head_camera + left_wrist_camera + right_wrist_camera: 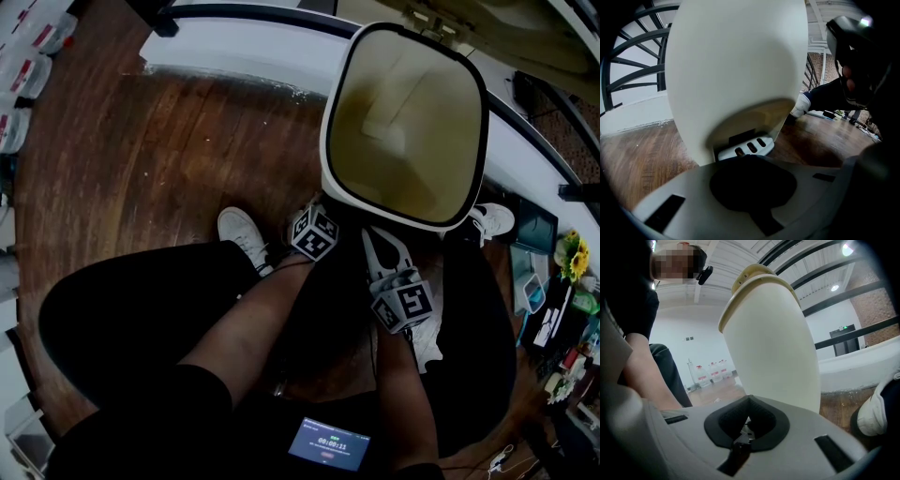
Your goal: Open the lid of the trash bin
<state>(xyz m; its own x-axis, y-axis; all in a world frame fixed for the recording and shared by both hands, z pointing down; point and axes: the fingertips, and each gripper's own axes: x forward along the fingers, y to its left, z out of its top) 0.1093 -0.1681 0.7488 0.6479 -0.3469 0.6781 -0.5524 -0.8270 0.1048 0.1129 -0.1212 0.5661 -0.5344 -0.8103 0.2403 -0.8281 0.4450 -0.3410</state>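
trash bin (327, 150): cream body, stands on the wood floor (141, 159) at far centre, directly ahead of the person's knees. in the head view its wide mouth faces up and shows a yellowish inside; the lid itself is not clearly made out there, and a beige edge over the white rim in the right gripper view may be part of it. a white slotted pedal (745, 147) sits in a recess at the bin's base.

left gripper (316, 232): low at the bin's near left foot. in the left gripper view its jaws lie together with nothing between them, just near of the pedal.

right gripper (384, 258): low at the bin's near right side. in the right gripper view its jaws are closed on nothing, a thin slit of light between the dark pads, and the bin wall rises just beyond.

white shoes (242, 230) stand left and right of the bin. a lit screen (328, 443) lies at the near edge
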